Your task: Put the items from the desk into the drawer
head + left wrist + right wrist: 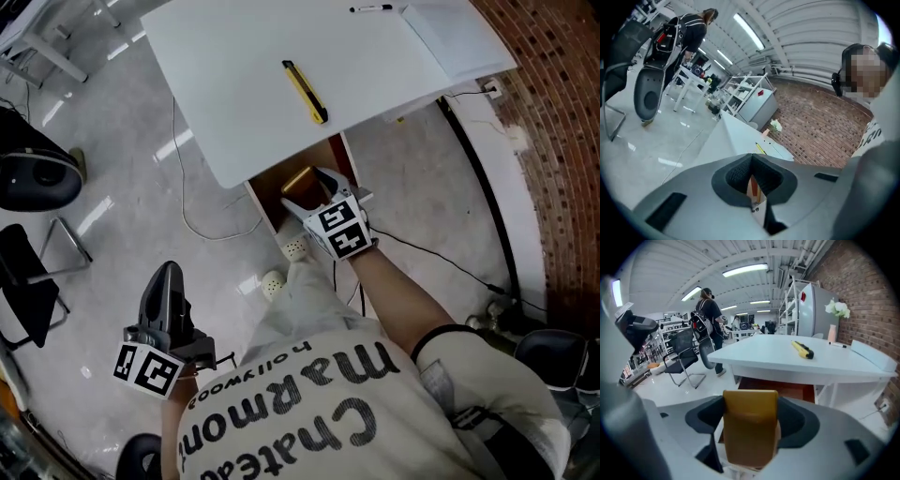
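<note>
- Placing step: your right gripper (307, 195) is clamped on a mustard-yellow block (750, 427) over the open drawer (267, 204).
- Left gripper (167, 286): jaws together, empty.
- Next, probably: lower, release. The utility knife (305, 91) waits on the desk (234, 103).

We're looking down on a cream short-sleeved T-shirt (319, 412) with big black lettering, pale trousers (305, 295) and white perforated clogs (294, 248). The left gripper (169, 272) and right gripper (312, 187) are both grey-bodied with dark ribbed pads. Each carries a white cube (342, 230) of black square markers.
</note>
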Available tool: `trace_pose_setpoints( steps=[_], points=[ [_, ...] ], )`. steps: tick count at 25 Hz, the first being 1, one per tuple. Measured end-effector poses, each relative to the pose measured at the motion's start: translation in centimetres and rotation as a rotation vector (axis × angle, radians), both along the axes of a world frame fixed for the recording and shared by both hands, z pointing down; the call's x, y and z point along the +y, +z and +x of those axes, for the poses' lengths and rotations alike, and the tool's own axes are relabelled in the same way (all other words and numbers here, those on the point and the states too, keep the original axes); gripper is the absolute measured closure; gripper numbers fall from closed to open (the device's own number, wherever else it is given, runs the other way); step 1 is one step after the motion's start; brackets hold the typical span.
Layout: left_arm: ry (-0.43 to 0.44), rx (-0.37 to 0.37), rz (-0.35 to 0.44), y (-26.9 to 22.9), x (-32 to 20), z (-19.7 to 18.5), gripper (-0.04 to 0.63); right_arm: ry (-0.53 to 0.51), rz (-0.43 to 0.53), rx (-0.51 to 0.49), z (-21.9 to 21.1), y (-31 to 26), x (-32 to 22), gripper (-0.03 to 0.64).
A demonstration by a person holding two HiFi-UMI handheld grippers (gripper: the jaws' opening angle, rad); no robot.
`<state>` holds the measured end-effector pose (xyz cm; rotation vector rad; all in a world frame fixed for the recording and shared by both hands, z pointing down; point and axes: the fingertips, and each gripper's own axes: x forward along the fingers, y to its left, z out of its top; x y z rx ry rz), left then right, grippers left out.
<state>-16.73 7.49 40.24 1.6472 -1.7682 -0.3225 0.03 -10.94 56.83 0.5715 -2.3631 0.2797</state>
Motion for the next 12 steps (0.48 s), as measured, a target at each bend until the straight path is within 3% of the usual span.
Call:
trace_pose_setpoints(
  steps=[7, 12],
  points=[
    [-0.125, 0.016, -0.103, 2.4, 0.1, -2.6, 0.594, 0.018, -0.052, 0.051, -1.3, 6.1, -3.5, 0.252],
    [-0.163, 0.016, -0.140, 3.4, -1.2, -3.6, 0.594, 0.049, -0.119, 0.077, -1.8, 9.2, -5.2, 0.252]
  ],
)
